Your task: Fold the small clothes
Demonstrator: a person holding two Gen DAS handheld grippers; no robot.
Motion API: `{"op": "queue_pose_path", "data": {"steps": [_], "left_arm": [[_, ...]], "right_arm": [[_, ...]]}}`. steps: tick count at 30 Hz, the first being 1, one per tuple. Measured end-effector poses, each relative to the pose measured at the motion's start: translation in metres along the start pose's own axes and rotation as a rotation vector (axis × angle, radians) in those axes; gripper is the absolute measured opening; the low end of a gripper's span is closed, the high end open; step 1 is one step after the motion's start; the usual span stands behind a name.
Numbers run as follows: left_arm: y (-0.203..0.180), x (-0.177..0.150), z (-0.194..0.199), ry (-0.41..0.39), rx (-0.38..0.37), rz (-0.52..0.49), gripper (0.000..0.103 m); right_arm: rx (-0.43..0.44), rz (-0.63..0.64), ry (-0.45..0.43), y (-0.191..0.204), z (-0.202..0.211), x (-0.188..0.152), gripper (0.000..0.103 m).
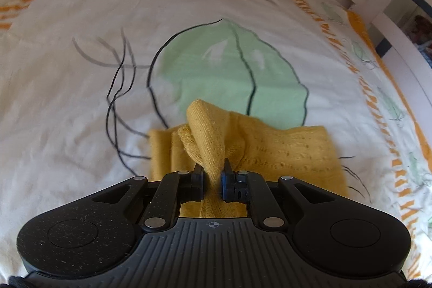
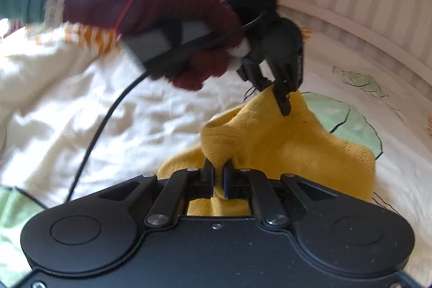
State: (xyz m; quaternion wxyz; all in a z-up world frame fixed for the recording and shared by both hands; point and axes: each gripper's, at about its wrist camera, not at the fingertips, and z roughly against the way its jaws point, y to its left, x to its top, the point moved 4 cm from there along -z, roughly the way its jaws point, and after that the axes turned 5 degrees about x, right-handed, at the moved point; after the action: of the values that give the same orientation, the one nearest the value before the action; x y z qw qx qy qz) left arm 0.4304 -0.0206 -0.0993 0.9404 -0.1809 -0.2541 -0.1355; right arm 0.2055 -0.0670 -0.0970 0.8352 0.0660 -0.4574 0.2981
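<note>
Left hand-held gripper [image 1: 213,174] pinched tight on a raised fold of the mustard-yellow knitted garment [image 1: 283,153]. Right hand-held gripper [image 2: 218,173] likewise clamped on another bunched bit of it. Garment partly lifted, rest lying on white bedsheet with green leaf print [image 1: 81,99]. Maroon-gloved hand [image 2: 151,4] grips the left tool.

The yellow garment [image 1: 283,150] is coarse knit cloth, the printed bedsheet [image 1: 67,104] smooth matt cotton-like fabric.
</note>
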Motion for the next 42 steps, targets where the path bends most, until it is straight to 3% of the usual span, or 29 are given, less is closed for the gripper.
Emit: {"op": "queue_pose_path", "data": {"steps": [5,7,9,15,20,26,31,34,42], "left_arm": [[0.013,-0.001,0.0,-0.029,0.021,0.031,0.016],[0.018,0.0,0.005,-0.048,0.059,0.035,0.026],[0.023,0.0,0.011,-0.066,0.104,0.031,0.026],[0.022,-0.013,0.051,-0.133,0.201,0.012,0.029],[-0.016,-0.043,0.083,-0.192,0.161,-0.117,0.04],[-0.036,-0.088,0.072,-0.144,0.124,-0.1,0.042],[-0.018,-0.103,0.05,-0.091,0.17,-0.033,0.043],[-0.003,-0.107,0.046,-0.095,0.123,0.022,0.048],[0.006,-0.12,0.06,-0.099,0.108,-0.014,0.049]], "right_arm": [[0.024,0.079,0.008,0.022,-0.001,-0.007,0.022],[0.058,0.095,0.004,0.03,-0.001,-0.008,0.034],[0.106,0.101,-0.01,0.037,0.003,-0.009,0.041],[0.149,0.041,-0.048,0.037,0.025,-0.006,0.044],[0.124,-0.112,-0.072,0.014,0.052,-0.013,0.051],[0.066,-0.226,-0.03,-0.005,0.073,-0.036,0.055],[0.04,-0.28,0.003,-0.016,0.086,-0.054,0.055],[0.028,-0.331,0.011,-0.03,0.093,-0.06,0.057],[-0.008,-0.503,-0.016,-0.095,0.087,-0.052,0.065]]}}
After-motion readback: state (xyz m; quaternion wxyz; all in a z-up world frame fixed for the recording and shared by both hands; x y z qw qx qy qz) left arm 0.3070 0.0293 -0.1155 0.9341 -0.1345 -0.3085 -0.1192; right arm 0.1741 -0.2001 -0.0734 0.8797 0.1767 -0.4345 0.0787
